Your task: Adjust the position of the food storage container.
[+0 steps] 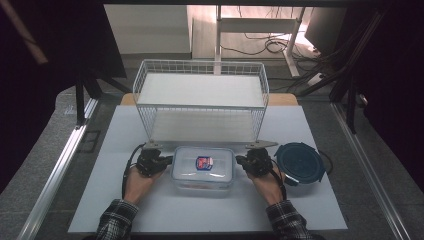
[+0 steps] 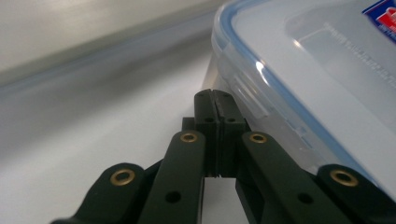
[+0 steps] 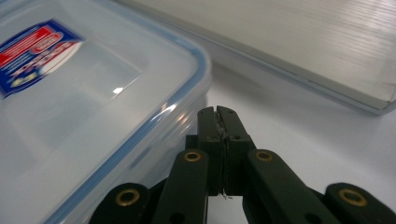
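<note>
- My left gripper (image 1: 167,161) has its jaws pressed together at the clear container's (image 1: 202,168) left end.
- My right gripper (image 1: 240,161), jaws together, flanks its right end.
- The container rests on the tabletop (image 1: 115,200), before the wire basket (image 1: 200,67).

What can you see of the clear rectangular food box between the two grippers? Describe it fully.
The food box is clear plastic, rectangular with rounded corners. Its lid is on, edged by a blue seal, with a red and blue label at its middle. It lies flat on the white mat, just in front of the wire basket. The shut left gripper and right gripper flank its short ends; contact is unclear.
</note>
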Available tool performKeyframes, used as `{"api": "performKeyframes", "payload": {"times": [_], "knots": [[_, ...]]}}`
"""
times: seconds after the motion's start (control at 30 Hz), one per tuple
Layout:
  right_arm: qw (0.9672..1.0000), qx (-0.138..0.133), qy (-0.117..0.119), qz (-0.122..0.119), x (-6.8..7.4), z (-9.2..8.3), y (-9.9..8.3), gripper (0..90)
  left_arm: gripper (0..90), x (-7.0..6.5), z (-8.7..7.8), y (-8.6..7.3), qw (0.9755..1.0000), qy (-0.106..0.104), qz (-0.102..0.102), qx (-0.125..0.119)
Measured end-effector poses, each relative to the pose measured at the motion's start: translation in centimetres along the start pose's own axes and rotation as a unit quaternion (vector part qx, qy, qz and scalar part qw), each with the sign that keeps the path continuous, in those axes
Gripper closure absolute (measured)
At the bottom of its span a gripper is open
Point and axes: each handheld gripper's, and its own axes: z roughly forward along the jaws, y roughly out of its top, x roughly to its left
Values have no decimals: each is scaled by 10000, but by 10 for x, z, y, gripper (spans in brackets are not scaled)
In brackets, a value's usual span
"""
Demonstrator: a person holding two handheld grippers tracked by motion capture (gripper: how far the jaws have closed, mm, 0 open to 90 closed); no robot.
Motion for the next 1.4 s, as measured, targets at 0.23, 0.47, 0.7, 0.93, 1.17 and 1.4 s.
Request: {"api": "performKeyframes", "payload": {"times": [0.23,0.47,0.7,0.93,1.17,1.4], "knots": [[9992,365,-7,-164,5,7,-5,895,900,-12,-4,-1,9998,-21,113,185],[9988,449,22,-198,11,-3,-12,895,900,-24,-12,-10,9993,-74,186,321],[9984,502,83,-256,13,-2,-15,894,900,-26,-19,-19,9990,-235,54,380],[9984,195,-51,-534,7,-32,-17,724,616,-23,-51,-32,9997,206,133,-15],[9989,-163,46,-447,6,-59,-27,454,262,-30,-67,-51,9993,295,156,-154],[9976,-455,438,-282,6,-73,-43,166,86,-40,-78,-67,9983,331,372,-288]]}}
